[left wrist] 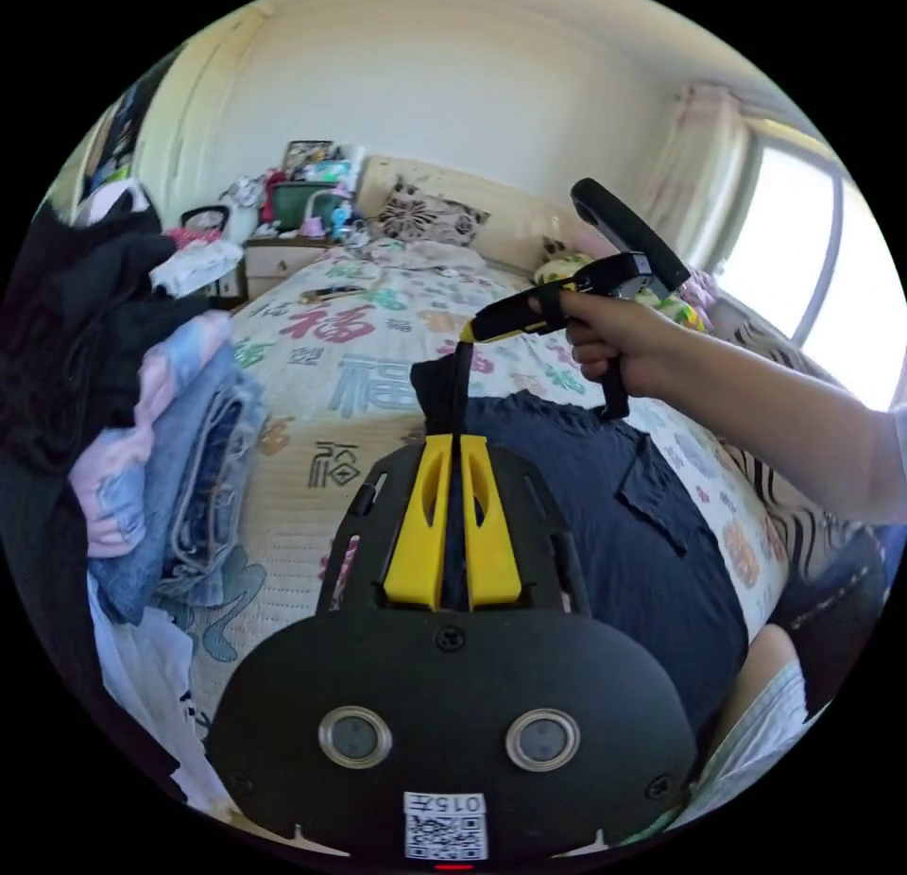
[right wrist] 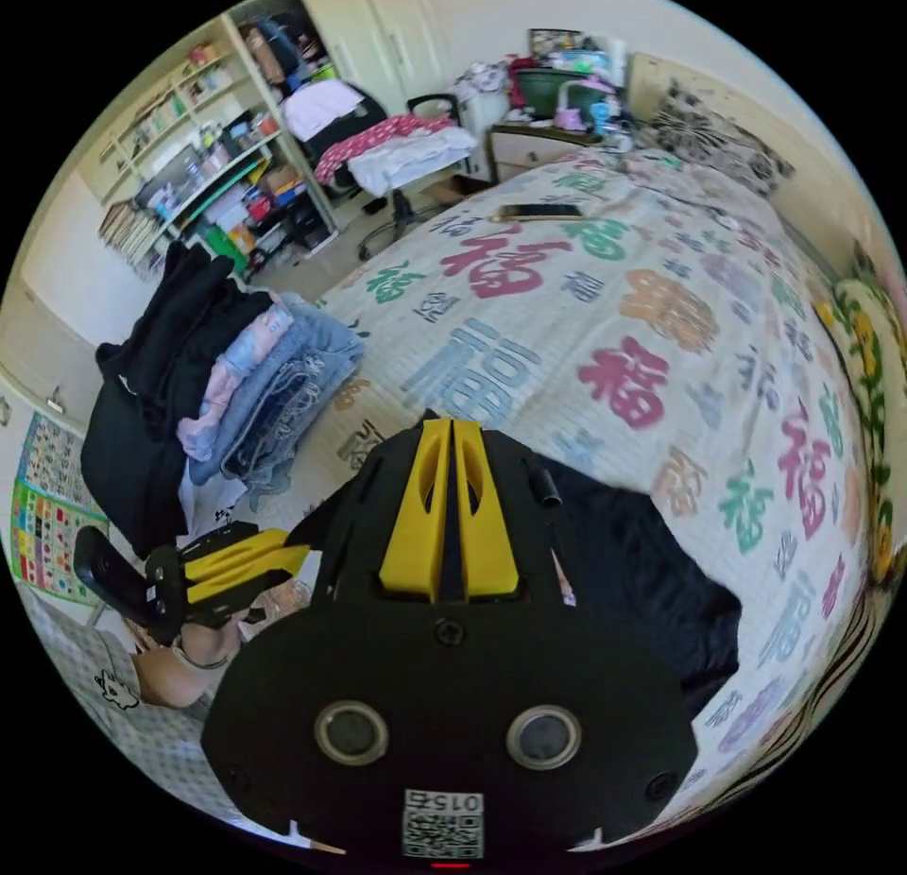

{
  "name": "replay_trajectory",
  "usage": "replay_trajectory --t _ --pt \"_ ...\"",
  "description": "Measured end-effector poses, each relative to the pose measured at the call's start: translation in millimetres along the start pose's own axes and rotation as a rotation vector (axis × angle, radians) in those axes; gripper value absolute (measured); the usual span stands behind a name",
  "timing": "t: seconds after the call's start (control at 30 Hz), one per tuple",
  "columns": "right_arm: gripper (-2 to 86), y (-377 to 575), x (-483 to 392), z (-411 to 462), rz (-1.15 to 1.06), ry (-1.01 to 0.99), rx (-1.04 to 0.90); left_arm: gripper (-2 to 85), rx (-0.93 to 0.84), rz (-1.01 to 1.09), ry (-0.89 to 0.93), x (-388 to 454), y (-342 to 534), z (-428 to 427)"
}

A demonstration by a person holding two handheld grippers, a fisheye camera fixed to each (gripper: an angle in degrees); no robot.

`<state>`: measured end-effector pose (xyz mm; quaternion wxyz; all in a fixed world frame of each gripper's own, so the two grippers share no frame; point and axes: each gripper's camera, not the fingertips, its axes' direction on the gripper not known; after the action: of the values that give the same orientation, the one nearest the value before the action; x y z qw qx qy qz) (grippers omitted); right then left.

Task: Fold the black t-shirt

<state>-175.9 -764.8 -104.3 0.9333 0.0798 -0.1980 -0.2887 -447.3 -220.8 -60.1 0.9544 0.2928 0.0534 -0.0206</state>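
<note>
The black t-shirt (left wrist: pixel 605 535) is seen spread on the bed (left wrist: pixel 321 412), near the foot edge closest to the person, over a bedspread printed with large coloured characters. In the left gripper view, the left tongs (left wrist: pixel 455 440) are clenched, and a narrow strip of the dark cloth is pinched between the two yellow jaws and drawn upward. In the same view the right tongs (left wrist: pixel 468 332) are held in a hand (left wrist: pixel 614 346) above the shirt; their yellow jaws are closed on the top of the same raised strip of cloth, so that the strip is stretched between the two tools.

In the right gripper view, the right tongs (right wrist: pixel 450 431) are shown with jaws pressed together and a thin dark line of fabric between them, while the t-shirt (right wrist: pixel 652 573) lies just beyond on the bed (right wrist: pixel 661 346). The left tongs (right wrist: pixel 283 558) are seen low at the side, held in a hand; their tips are hidden behind the right tool's body.

A pile of clothes (left wrist: pixel 179 440) is stacked at the side edge of the bed, with jeans and pink items under black garments. A pillow (left wrist: pixel 430 218) is set at the head edge
</note>
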Motion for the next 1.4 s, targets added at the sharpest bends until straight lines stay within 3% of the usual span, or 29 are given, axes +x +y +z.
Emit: replay_trajectory --t 0.3,0.47,0.57,0.73,0.83,1.1,1.3,1.4 --pt "-0.1 89.9 92.8 27.7 0.282 0.09 -0.145 4.6 -0.344 0.247 0.062 91.0 18.9 86.2" --pt "6.2 75.7 98.9 14.1 0.216 0.107 -0.121 8.0 -0.265 0.226 0.117 85.7 -0.3 59.6" --pt "6.4 46.2 85.3 7.2 0.09 0.074 -0.076 7.4 -0.158 0.149 0.024 66.0 -19.0 42.5" --pt "6.5 -6.9 62.3 49.7 -0.015 0.005 -0.193 6.8 -0.283 0.067 -0.072 39.9 -36.1 89.0" --pt "5.2 -20.5 66.3 70.6 0.011 0.003 -0.253 4.0 -0.331 -0.017 -0.022 31.5 -34.9 104.8" --pt "0.0 -15.9 82.3 60.6 0.022 0.078 -0.226 0.0 -0.294 -0.044 -0.055 40.6 -39.7 111.5" --pt "2.4 3.7 83.4 24.7 0.006 0.121 -0.153 2.9 -0.282 -0.025 -0.075 54.3 -59.4 111.2" --pt "0.7 37.0 81.7 -8.7 -0.049 0.154 -0.137 4.7 -0.218 0.004 0.003 66.1 -71.1 97.3"
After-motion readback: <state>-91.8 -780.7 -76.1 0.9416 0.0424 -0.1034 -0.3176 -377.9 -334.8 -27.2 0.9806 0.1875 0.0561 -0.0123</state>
